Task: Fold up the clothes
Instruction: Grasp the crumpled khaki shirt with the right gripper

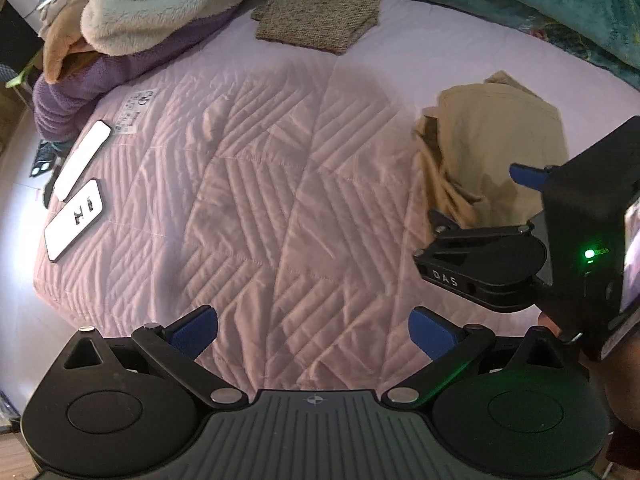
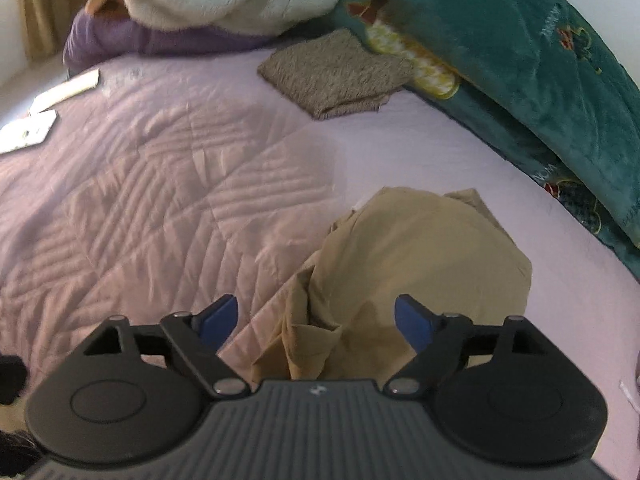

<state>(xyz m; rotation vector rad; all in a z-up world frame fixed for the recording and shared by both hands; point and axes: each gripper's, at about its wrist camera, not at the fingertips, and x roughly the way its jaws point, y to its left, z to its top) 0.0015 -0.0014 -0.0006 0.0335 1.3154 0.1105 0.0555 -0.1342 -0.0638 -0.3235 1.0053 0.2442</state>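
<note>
Tan garment [image 2: 404,264] lies bunched in the lower middle of the right wrist view on the pink quilt [image 2: 160,200]. Right gripper [image 2: 316,320] hangs over its near edge, jaws spread and empty. Left gripper [image 1: 312,332] is spread wide over bare quilt, with a folded brown knit [image 1: 320,10] at top centre.

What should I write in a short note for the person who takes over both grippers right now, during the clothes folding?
Left gripper: open, empty, above the bare pink quilt.
Right gripper: open, empty, just above the near edge of the tan garment.
Tan garment: lies bunched on the right side of the quilt, with loose folds at its near edge; it looks only partly folded.
Done, it seems: a brown knitted piece lies folded flat at the far side.
Left: a heap with a cream fleece and a purple fleece at the far left, not yet folded.
</note>
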